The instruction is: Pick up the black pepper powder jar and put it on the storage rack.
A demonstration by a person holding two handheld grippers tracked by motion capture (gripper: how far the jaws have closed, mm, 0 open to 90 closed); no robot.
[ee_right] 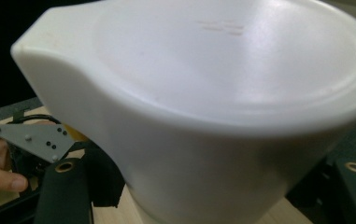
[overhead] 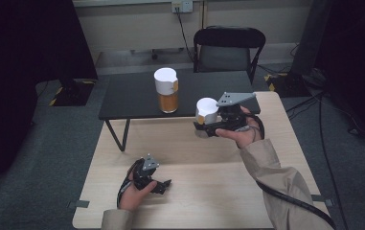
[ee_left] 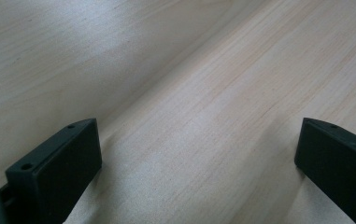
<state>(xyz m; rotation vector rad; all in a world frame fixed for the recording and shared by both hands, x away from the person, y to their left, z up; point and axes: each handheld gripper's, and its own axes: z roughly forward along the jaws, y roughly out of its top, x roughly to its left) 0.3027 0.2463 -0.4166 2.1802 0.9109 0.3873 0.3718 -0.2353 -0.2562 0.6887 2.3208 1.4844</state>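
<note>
smooth glossy white plastic lid (ee_right: 222,93) (faint sheen), matt pale wood table (ee_left: 203,93)

**A bare recording room, set up as a lab**

From where I sit at the controls, this reads as a test or recording space, not a home. I look down on a plain light wooden table (overhead: 185,191) with tape tabs at its edges, and beyond it a low black table (overhead: 132,96) on thin metal legs. The floor is grey carpet (overhead: 36,158). Dark curtains (overhead: 22,43) hang at both sides, and stand feet marked with yellow and black hazard tape (overhead: 58,93) rest on the floor. A black folding chair (overhead: 228,48) stands against the pale wall, under a wall socket (overhead: 181,6) with a cable hanging down. More cables (overhead: 328,143) trail across the carpet at the right.
</note>
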